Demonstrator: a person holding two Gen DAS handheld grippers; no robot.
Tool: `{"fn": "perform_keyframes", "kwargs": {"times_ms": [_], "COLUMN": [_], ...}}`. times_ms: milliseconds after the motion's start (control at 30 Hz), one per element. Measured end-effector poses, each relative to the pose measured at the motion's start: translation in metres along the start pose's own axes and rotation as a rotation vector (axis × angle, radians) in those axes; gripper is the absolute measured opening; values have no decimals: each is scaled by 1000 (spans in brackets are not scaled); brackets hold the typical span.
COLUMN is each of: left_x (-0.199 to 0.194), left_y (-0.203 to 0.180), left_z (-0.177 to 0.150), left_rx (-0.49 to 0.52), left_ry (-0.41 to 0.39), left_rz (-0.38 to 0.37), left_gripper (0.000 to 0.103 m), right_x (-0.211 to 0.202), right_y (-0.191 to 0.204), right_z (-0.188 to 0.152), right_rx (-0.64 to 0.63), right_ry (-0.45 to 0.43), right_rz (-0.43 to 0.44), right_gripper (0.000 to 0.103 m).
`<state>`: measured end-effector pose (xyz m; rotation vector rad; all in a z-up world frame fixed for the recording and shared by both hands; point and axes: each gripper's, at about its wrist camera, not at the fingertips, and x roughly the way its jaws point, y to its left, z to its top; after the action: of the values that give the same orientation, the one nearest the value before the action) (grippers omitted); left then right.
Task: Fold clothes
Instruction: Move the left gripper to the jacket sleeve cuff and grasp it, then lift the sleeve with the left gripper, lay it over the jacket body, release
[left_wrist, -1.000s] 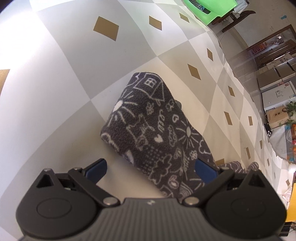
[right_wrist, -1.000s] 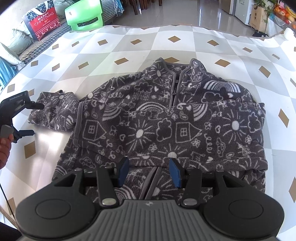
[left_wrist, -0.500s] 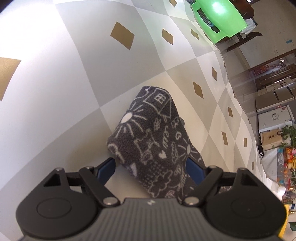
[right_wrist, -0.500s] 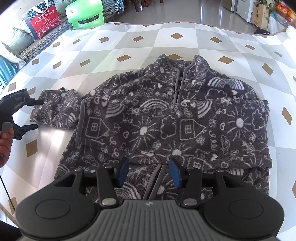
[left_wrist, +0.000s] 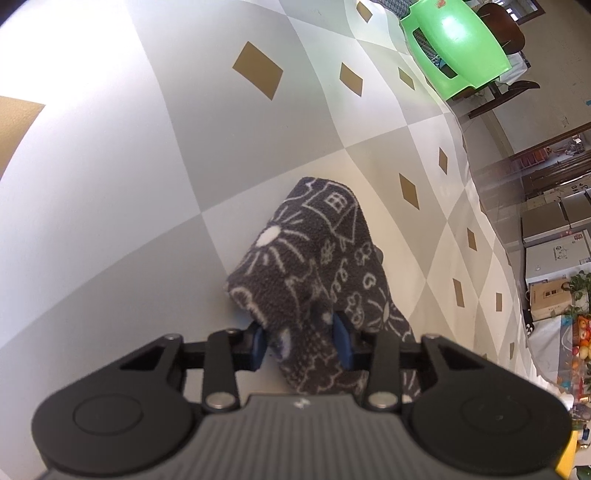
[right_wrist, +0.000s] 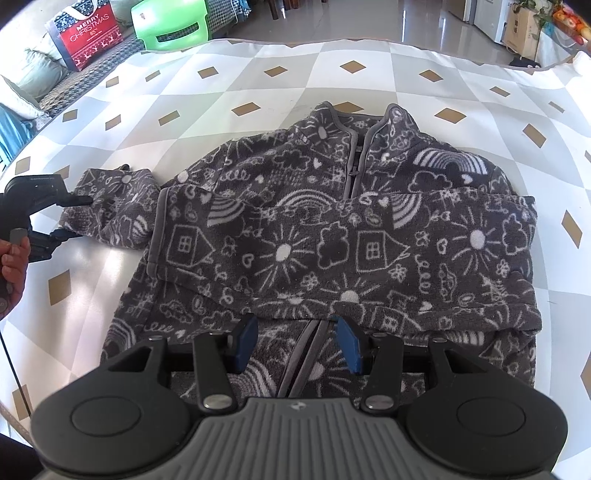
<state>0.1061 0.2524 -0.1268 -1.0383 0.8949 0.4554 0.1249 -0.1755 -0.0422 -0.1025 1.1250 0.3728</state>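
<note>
A dark grey fleece jacket (right_wrist: 332, 229) with white doodle print lies on the chequered tablecloth, zip up, one sleeve folded across the chest. Its other sleeve (right_wrist: 114, 206) sticks out to the left. In the left wrist view my left gripper (left_wrist: 301, 341) is shut on that sleeve (left_wrist: 314, 258), the blue pads pinching the fabric near the cuff. The left gripper also shows in the right wrist view (right_wrist: 70, 218) at the sleeve end. My right gripper (right_wrist: 297, 343) is open and empty, over the jacket's lower front at the zip.
The tablecloth (right_wrist: 258, 74) has grey and white squares with gold diamonds. A green plastic chair (right_wrist: 170, 22) and a red Christmas bag (right_wrist: 88, 35) stand beyond the far table edge. Boxes and a cabinet (left_wrist: 554, 254) are off the right side.
My left gripper moved forward over the sleeve and closed on it. The right gripper drew back slightly and stayed open.
</note>
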Motion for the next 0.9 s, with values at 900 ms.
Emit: {"fn": "perform_keyframes", "kwargs": {"times_ms": [900], "left_x": [-11], "left_y": [-118], "left_z": [-78], "left_rx": [336], "left_ry": [175], "left_rz": [-377], "left_gripper": [15], "right_x": [1], "right_y": [-20], "right_z": [5], "right_rx": [130], "right_ry": [15], "right_rz": [6], "right_gripper": [46]}}
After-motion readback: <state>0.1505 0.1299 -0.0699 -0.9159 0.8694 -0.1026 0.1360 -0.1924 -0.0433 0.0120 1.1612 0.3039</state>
